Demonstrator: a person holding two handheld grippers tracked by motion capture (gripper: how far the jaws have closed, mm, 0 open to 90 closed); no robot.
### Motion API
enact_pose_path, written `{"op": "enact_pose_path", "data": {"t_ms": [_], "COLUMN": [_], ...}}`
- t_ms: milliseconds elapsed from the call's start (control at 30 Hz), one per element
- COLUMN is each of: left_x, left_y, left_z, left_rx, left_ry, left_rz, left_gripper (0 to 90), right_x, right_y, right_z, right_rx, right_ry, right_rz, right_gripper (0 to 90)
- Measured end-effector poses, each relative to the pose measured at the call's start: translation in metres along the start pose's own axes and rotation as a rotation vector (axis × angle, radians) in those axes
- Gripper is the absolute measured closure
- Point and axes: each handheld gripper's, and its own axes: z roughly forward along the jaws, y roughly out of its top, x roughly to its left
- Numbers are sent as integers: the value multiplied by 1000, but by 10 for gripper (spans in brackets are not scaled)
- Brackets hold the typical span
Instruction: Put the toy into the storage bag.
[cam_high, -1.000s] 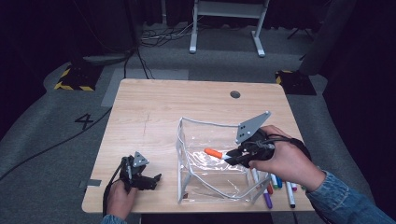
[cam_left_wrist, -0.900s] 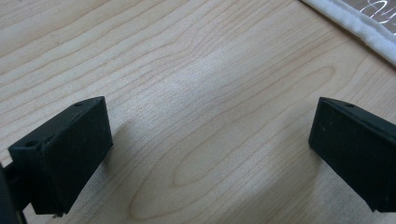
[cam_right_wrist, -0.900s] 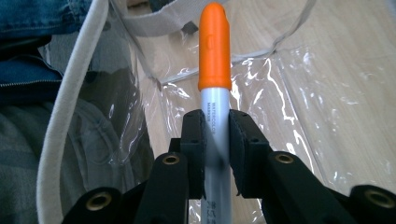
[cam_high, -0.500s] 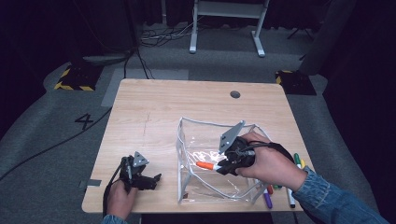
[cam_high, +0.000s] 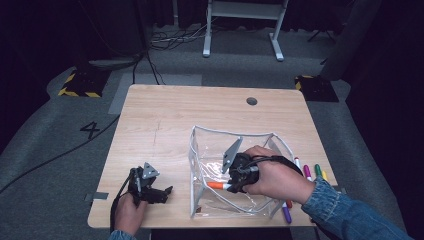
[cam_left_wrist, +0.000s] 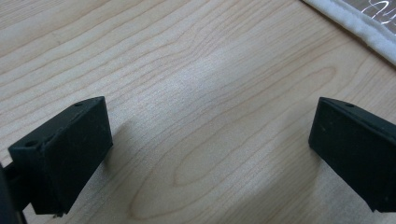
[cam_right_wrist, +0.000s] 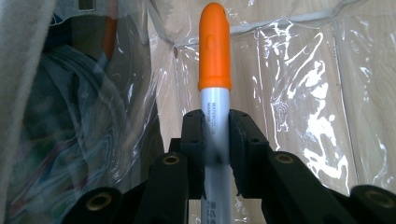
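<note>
Inside the clear pouch (cam_high: 235, 200), the right gripper (cam_high: 231, 186) has its jaws pinched tight on the grey barrel of an orange-capped marker (cam_right_wrist: 215, 84), cap pointing away over the pouch's plastic floor. Off near the table's (cam_high: 190, 115) front edge, the left gripper (cam_high: 165, 191) rests with jaws spread wide over bare wood, apparently touching nothing.

A white numeral "4" (cam_high: 92, 129) was marked on the grey floor; print on the marker barrel (cam_right_wrist: 214, 122) was illegible.
</note>
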Motion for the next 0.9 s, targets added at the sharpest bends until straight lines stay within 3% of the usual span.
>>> {"op": "enact_pose_path", "data": {"t_ms": [367,900], "left_x": [0,0], "left_y": [0,0], "left_z": [0,0], "left_rx": [-2,-2], "left_ry": [1,1], "left_rz": [0,0], "left_gripper": [0,0], "right_x": [-1,-6], "right_y": [2,1], "right_z": [21,50], "right_rx": [59,100], "right_ry": [45,94], "right_rz": [-3,3], "right_gripper": [770,770]}}
